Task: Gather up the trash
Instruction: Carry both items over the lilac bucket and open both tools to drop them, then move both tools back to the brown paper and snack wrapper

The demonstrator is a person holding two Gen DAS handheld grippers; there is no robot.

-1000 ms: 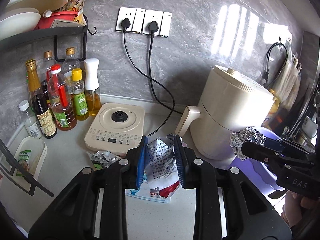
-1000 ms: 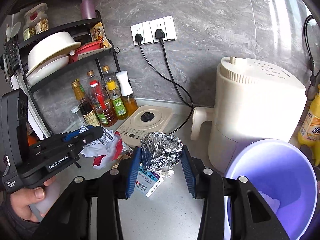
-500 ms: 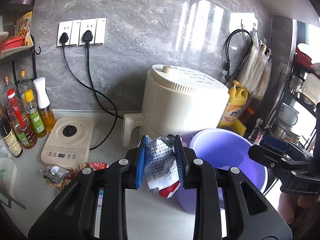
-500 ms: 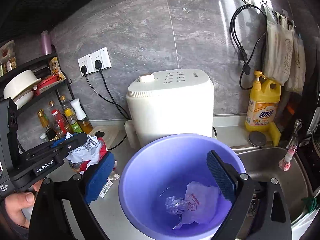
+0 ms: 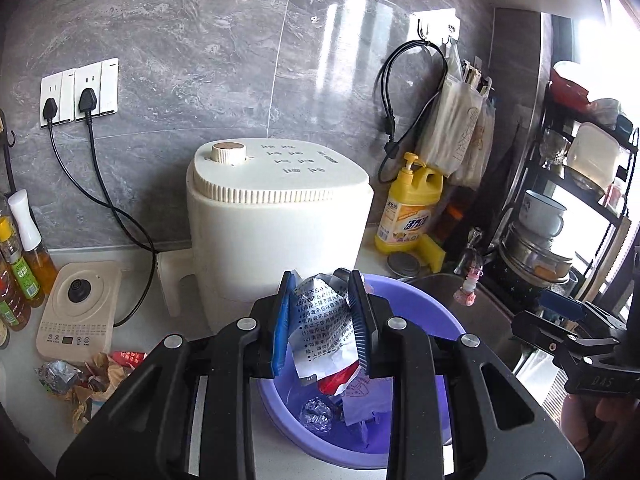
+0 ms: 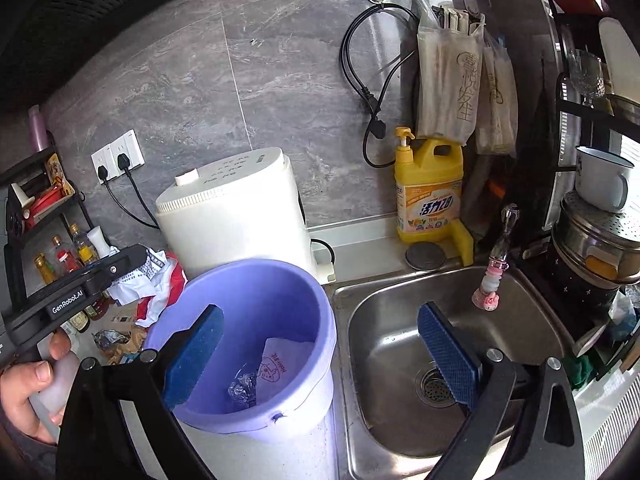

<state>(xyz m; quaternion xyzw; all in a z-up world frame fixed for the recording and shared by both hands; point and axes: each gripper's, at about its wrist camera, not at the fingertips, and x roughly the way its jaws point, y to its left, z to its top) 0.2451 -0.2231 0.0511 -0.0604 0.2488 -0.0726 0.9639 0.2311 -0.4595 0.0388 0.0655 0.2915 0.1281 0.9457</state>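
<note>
Paper wad over the bin, drop pending

Left wrist view: left gripper (image 5: 322,320) pinches a crumpled printed wrapper (image 5: 320,328) w/ red showing, held above the purple bucket (image 5: 420,312); foil ball (image 5: 316,410) already lies inside. Step looks like the release; next move prob. just needs the jaws spread w/ the wad over the opening. More scraps (image 5: 80,376) on the pale counter at 8 o'clock, by the induction plate (image 5: 80,312); cream appliance (image 5: 276,216) at 12.
Right wrist view: right gripper (image 6: 320,356) spread wide, empty, straddling bucket rim and steel sink (image 6: 400,320). Detergent jug (image 6: 430,192) at 1 o'clock, grey marble-look wall behind.
</note>
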